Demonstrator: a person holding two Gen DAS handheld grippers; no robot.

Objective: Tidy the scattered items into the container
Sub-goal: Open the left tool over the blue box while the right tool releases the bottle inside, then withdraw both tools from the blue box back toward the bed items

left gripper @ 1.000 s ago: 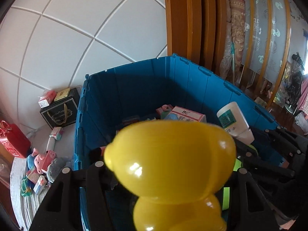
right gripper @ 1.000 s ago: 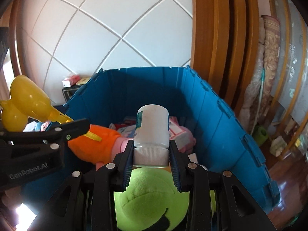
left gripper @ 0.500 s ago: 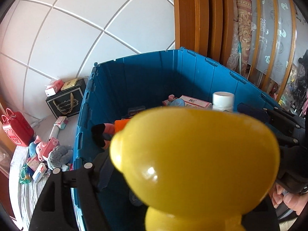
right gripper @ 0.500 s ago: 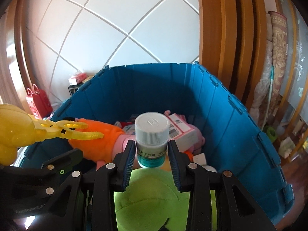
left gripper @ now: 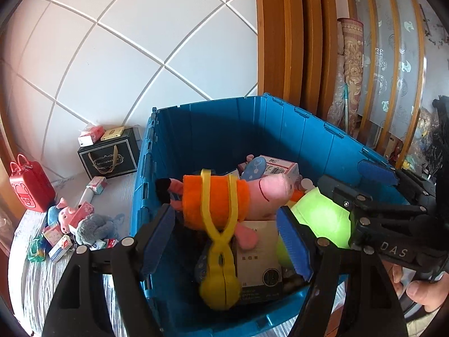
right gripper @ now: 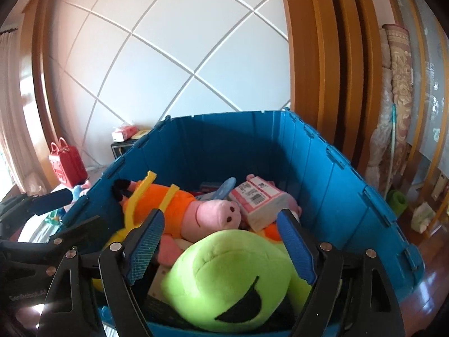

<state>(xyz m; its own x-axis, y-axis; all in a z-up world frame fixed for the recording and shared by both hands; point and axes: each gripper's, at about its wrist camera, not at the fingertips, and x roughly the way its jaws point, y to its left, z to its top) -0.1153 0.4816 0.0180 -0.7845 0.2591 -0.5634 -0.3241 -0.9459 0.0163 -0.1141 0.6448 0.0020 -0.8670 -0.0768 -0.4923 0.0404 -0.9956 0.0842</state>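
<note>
The blue container (left gripper: 306,132) (right gripper: 331,179) stands in front of both grippers, full of toys. My left gripper (left gripper: 224,241) is open and empty above its near edge. The yellow clip toy (left gripper: 217,241) lies inside on the orange and pink pig plush (left gripper: 224,196), which also shows in the right wrist view (right gripper: 196,210). My right gripper (right gripper: 219,247) is open and empty over the green plush (right gripper: 233,278). The white bottle is out of sight. A pink box (right gripper: 258,202) lies in the container.
Scattered on the surface left of the container are a small pig toy (left gripper: 66,214), a grey plush (left gripper: 94,226) and several small boxes (left gripper: 60,248). A red case (left gripper: 29,186) and a black gift box (left gripper: 108,157) stand by the white tiled wall.
My left gripper opened and the yellow clip toy dropped onto the pig plush. My right gripper opened and the white bottle fell out of view into the container.
</note>
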